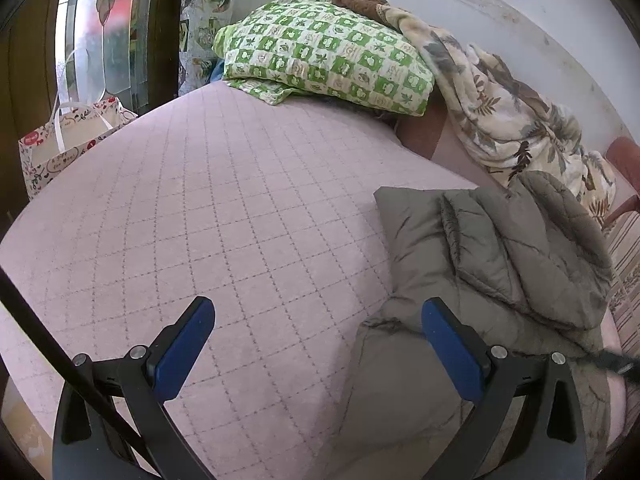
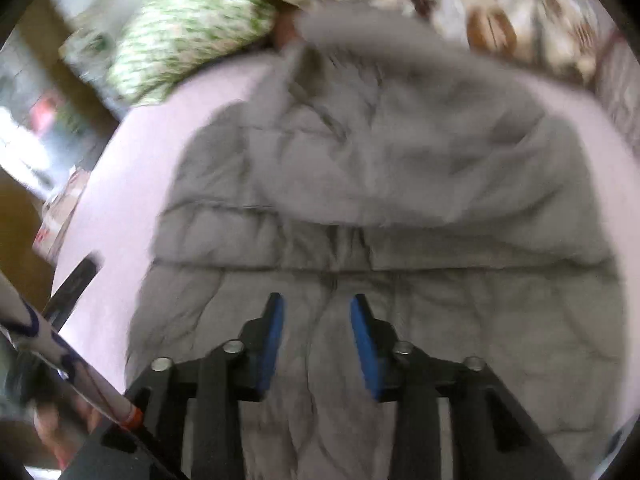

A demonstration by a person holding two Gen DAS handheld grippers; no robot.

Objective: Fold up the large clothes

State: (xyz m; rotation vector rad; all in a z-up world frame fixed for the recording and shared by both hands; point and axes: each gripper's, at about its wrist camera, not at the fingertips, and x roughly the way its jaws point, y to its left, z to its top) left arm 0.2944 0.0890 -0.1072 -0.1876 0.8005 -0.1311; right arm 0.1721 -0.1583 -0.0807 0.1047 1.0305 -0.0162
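A grey-green quilted puffer jacket lies partly folded on the right side of a pink quilted bed. My left gripper is wide open and empty, hovering over the bed at the jacket's left edge; its right finger is over the jacket. In the blurred right wrist view the jacket fills the middle, on the pink bed. My right gripper is above the jacket's lower part, its jaws apart with nothing between them.
A green checked pillow and a floral blanket lie at the bed's far end by the wall. A printed gift bag stands off the left edge. A dark cable crosses the lower left.
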